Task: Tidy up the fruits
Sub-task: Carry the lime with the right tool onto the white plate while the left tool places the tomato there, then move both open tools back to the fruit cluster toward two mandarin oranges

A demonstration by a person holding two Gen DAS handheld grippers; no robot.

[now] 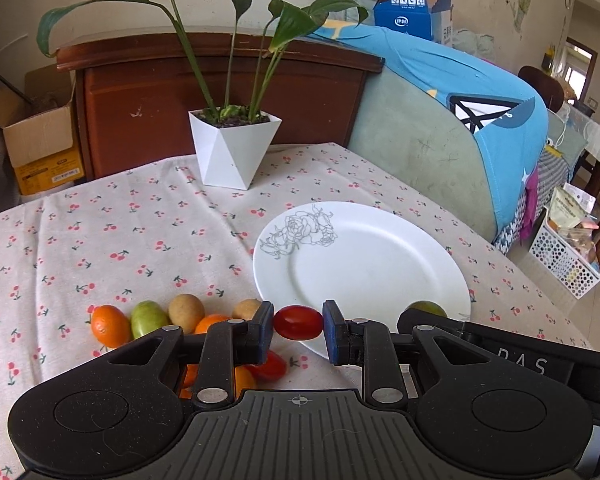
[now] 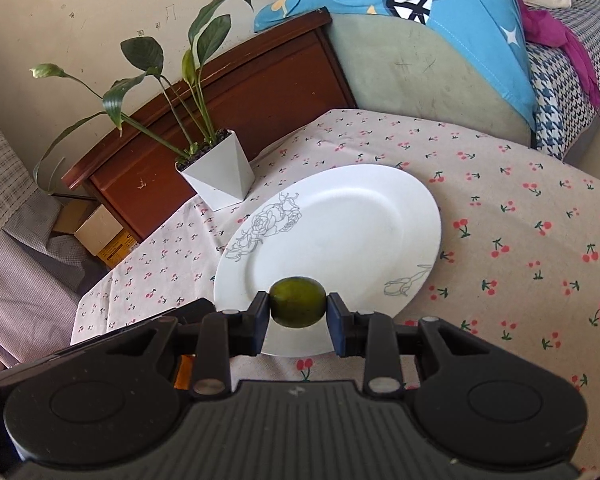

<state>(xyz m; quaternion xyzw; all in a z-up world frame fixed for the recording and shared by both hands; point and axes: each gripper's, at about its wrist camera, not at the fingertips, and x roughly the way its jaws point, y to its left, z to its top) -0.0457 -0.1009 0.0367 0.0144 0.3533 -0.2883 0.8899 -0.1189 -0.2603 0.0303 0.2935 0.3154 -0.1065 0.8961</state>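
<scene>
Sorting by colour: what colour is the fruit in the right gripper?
Dark green fruit, shown best in the right wrist view.

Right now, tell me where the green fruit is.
Right wrist view: the green fruit is clamped in the right gripper, above the white plate's near rim.

Glossy white plate [image 2: 340, 216] on matt printed cloth [image 2: 520, 240].
</scene>
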